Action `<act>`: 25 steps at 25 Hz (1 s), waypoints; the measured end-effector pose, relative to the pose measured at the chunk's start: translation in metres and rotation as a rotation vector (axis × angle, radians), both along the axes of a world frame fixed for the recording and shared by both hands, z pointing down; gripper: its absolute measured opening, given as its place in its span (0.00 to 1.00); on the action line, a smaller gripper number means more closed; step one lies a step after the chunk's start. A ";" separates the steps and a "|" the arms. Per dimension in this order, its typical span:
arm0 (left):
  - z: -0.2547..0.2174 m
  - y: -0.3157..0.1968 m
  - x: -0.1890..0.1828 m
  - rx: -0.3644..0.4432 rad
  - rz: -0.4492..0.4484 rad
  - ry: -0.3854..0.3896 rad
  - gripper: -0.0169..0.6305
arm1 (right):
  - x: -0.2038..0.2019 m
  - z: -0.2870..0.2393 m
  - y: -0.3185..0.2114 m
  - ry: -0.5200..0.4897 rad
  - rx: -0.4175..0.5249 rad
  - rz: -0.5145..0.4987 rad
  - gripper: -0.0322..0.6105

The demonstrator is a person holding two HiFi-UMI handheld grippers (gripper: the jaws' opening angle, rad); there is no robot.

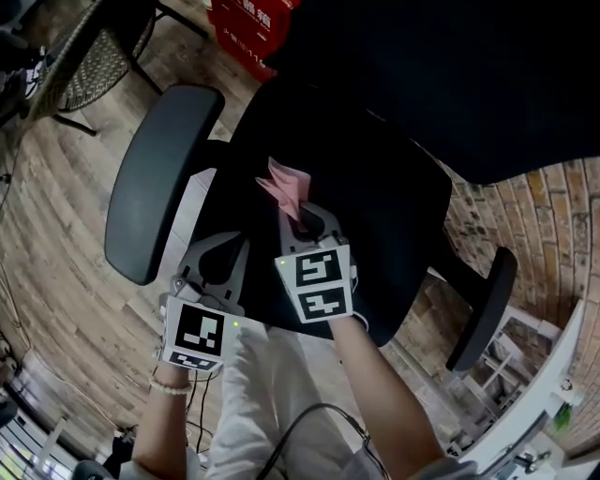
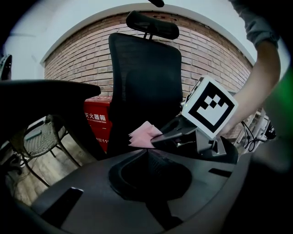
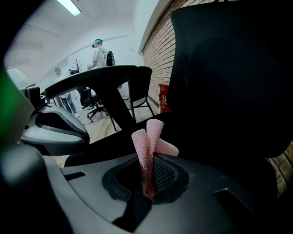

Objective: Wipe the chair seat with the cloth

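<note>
A black office chair fills the head view, its seat (image 1: 384, 202) just ahead of me. A crumpled pink cloth (image 1: 286, 186) stands up from my right gripper (image 1: 302, 217), which is shut on it above the rear left part of the seat. In the right gripper view the cloth (image 3: 147, 151) sticks up out of the closed jaws. My left gripper (image 1: 225, 251) hangs at the seat's left edge, beside the left armrest (image 1: 150, 178), jaws together with nothing in them. The left gripper view shows the cloth (image 2: 144, 134) held at the right gripper's tip, with the backrest (image 2: 146, 77) behind.
The chair's backrest (image 1: 450, 84) rises at the upper right and its right armrest (image 1: 483, 309) lies at the right. A red box (image 1: 248, 28) and a wire chair (image 1: 94, 56) stand on the wooden floor behind. Brick wall runs along the right. People (image 3: 98, 52) stand far off.
</note>
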State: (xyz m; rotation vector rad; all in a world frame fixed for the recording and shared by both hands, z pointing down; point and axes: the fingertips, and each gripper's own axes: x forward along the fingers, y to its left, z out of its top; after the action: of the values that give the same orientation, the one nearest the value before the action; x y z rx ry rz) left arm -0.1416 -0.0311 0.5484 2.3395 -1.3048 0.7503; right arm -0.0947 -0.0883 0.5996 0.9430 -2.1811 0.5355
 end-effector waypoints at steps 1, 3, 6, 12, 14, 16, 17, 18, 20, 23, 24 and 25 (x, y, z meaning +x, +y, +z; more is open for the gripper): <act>0.000 0.002 -0.001 0.000 -0.006 0.002 0.05 | -0.006 -0.001 0.002 -0.012 -0.002 -0.020 0.14; 0.001 0.005 -0.005 -0.005 -0.018 0.002 0.05 | -0.018 -0.001 0.006 -0.027 -0.004 -0.052 0.14; -0.001 0.008 -0.012 -0.001 -0.023 0.002 0.05 | -0.028 -0.001 0.013 -0.026 -0.004 -0.079 0.14; -0.001 0.007 -0.007 -0.003 -0.004 -0.003 0.05 | -0.011 0.001 0.019 0.017 0.004 -0.073 0.14; -0.002 0.003 0.002 -0.002 0.016 -0.004 0.05 | 0.004 0.003 0.019 0.031 0.002 -0.056 0.14; -0.003 -0.003 0.012 0.002 0.039 -0.005 0.05 | 0.020 0.005 0.019 0.044 -0.002 -0.034 0.14; -0.003 -0.006 0.018 0.004 0.050 -0.003 0.05 | 0.028 0.006 0.020 0.051 -0.005 -0.022 0.14; -0.004 -0.008 0.024 0.006 0.061 -0.002 0.05 | 0.037 0.008 0.021 0.059 -0.008 -0.011 0.14; -0.005 -0.012 0.033 0.011 0.084 -0.002 0.05 | 0.053 0.009 0.024 0.074 -0.014 0.013 0.14; -0.008 -0.016 0.047 0.020 0.131 0.001 0.05 | 0.078 0.010 0.032 0.099 -0.023 0.075 0.14; -0.009 -0.017 0.052 0.022 0.147 0.003 0.05 | 0.088 0.010 0.035 0.106 -0.027 0.102 0.14; -0.010 -0.018 0.058 0.023 0.162 0.003 0.05 | 0.098 0.010 0.038 0.111 -0.033 0.131 0.14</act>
State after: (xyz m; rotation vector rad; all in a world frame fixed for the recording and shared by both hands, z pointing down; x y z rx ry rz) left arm -0.0836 -0.0487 0.5389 2.4866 -1.1376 0.7833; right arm 0.0028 -0.0499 0.6095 1.0771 -2.0162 0.5653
